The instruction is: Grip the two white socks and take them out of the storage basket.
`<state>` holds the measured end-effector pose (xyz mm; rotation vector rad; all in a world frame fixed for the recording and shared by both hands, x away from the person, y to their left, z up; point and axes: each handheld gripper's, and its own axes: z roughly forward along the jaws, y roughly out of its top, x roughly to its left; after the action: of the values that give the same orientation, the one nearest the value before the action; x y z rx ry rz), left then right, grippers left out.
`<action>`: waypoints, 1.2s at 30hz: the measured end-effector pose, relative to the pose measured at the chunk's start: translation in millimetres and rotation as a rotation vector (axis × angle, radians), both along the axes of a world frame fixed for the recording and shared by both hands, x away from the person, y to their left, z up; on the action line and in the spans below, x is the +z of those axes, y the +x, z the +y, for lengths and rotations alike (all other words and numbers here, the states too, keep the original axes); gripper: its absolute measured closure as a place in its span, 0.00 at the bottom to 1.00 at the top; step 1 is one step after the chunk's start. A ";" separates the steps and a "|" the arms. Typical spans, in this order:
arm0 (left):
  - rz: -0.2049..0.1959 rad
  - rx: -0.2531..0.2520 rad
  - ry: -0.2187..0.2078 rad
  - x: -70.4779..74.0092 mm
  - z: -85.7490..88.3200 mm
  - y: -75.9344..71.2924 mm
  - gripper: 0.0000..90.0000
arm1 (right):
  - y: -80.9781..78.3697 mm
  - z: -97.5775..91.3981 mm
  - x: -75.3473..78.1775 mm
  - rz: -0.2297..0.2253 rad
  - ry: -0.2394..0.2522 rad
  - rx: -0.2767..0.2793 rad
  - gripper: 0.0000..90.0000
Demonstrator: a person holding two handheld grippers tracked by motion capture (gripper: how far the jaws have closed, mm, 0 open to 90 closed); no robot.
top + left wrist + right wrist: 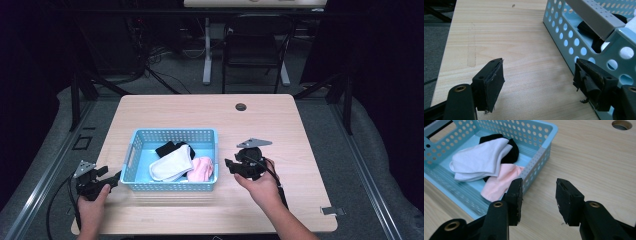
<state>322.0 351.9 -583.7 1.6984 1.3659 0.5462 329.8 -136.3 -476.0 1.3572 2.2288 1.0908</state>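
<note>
A blue basket [172,136] on your counter [280,130] holds white [171,163], pink [201,169] and black socks [171,147]. Your left gripper [539,82] and right gripper [538,201] flank it, jaws wide, empty.

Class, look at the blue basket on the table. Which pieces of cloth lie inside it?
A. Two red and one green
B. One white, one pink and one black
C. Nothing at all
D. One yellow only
B: the high view shows the blue basket holding a white piece, a pink piece beside it and a black piece partly under the white one.
</note>
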 end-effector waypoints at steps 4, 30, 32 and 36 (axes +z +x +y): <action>0.000 0.000 -0.002 0.1 0.2 -0.1 0.27 | 8.7 14.1 5.0 0.012 -0.018 0.020 0.64; -0.002 0.001 -0.005 0.1 0.4 0.3 0.27 | 53.6 90.8 6.9 0.132 -0.018 0.093 0.73; -0.002 0.001 -0.006 0.1 0.5 0.2 0.27 | 58.6 96.3 3.9 0.148 -0.002 0.090 0.74; -0.003 0.001 -0.007 0.1 0.6 0.3 0.27 | 67.0 105.7 -1.1 0.190 -0.005 0.091 0.76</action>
<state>322.4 352.5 -583.6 1.6912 1.3648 0.5440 396.7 -30.5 -477.1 1.4224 2.4485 1.0229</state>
